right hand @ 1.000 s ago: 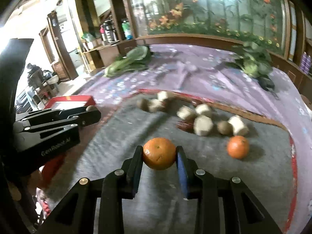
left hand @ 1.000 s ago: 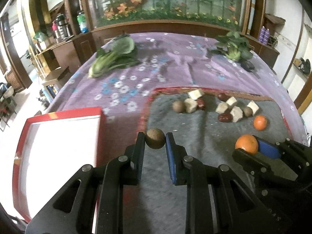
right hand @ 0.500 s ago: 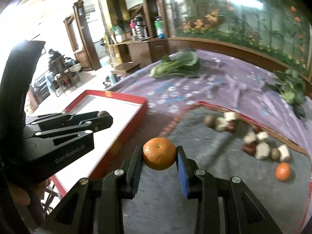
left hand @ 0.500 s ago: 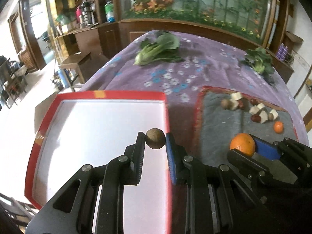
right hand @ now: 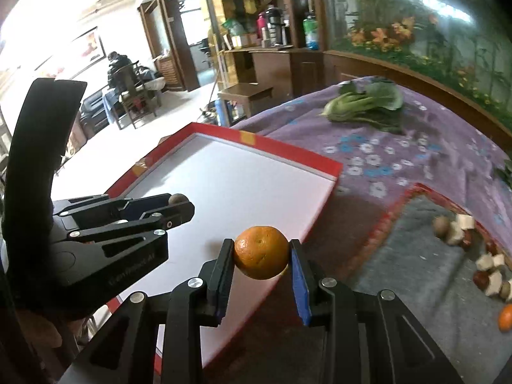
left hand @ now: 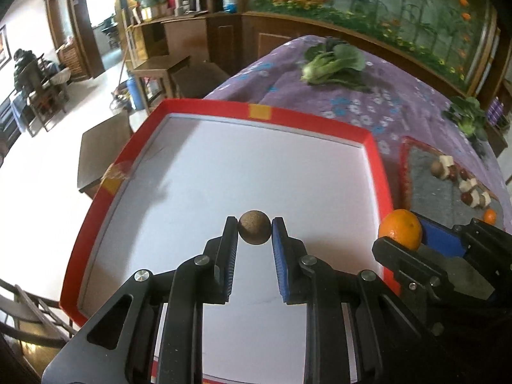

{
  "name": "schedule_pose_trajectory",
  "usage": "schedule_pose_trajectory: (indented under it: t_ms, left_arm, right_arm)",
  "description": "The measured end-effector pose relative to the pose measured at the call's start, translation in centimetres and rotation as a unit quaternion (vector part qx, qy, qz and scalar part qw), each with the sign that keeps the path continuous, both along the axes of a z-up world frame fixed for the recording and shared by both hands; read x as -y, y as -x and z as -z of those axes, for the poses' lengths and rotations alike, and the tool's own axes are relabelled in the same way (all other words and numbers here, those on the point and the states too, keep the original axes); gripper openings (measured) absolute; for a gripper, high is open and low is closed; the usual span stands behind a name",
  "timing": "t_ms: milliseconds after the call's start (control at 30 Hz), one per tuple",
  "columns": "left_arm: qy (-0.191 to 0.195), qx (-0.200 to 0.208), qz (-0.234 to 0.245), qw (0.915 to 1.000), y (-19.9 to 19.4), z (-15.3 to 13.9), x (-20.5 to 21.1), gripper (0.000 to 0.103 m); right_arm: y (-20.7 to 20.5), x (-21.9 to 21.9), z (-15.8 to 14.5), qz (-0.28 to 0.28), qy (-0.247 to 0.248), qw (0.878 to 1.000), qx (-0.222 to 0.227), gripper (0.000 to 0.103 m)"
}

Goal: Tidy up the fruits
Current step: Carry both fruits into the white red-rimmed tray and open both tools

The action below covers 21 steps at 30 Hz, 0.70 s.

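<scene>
The left hand-held gripper (left hand: 255, 231) pinches a small round brown fruit (left hand: 255, 231) between its pads, hanging above the white floor of the red-rimmed tray (left hand: 323, 122), most likely so the fruit can be set down inside the tray. Just right of the tray's right rim, the right hand-held gripper (right hand: 261, 252) clamps an orange (right hand: 261, 252), seemingly waiting its turn over the tray's edge. Nothing lies in the tray. Well right of the tray, on the grey mat (right hand: 425, 275), the remaining pieces sit in a loose line: one smaller orange (right hand: 505, 317), about two brown round fruits, a few dark red ones and several pale cubes, too small to count surely. Beyond the tray, two leafy greens lie on the purple flowered cloth (right hand: 377, 156).
</scene>
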<state>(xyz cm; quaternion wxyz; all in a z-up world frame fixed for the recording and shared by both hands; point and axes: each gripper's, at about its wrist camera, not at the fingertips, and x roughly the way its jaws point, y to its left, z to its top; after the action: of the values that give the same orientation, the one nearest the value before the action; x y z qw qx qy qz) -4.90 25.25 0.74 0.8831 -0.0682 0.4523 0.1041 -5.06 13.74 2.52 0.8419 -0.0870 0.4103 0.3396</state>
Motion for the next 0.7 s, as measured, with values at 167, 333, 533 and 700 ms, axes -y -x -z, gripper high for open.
schedule_pose_trajectory:
  t_ms: [167, 333, 533, 700]
  left_arm:
    - [0.007, -0.009, -0.016, 0.9998, 0.2, 0.9, -1.5, 0.021]
    - [0.008, -0.018, -0.023, 0.9995, 0.2, 1.6, -2.1, 0.021]
    - [0.003, -0.017, -0.03, 0.9994, 0.1, 1.5, -2.0, 0.021]
    - [0.0, -0.021, -0.039, 0.999, 0.1, 1.3, -2.1, 0.026]
  right_arm:
    - [-0.2, -1.6, 1.0, -0.015, 0.009, 1.0, -0.013, 0.032]
    - [-0.2, -3.0, 2.3, -0.028, 0.023, 0.999, -0.019, 0.032]
    - [-0.4, -3.8, 3.5, -0.034, 0.041, 0.998, -0.019, 0.032]
    - [-0.6, -3.3, 3.2, -0.038, 0.02, 0.999, -0.025, 0.04]
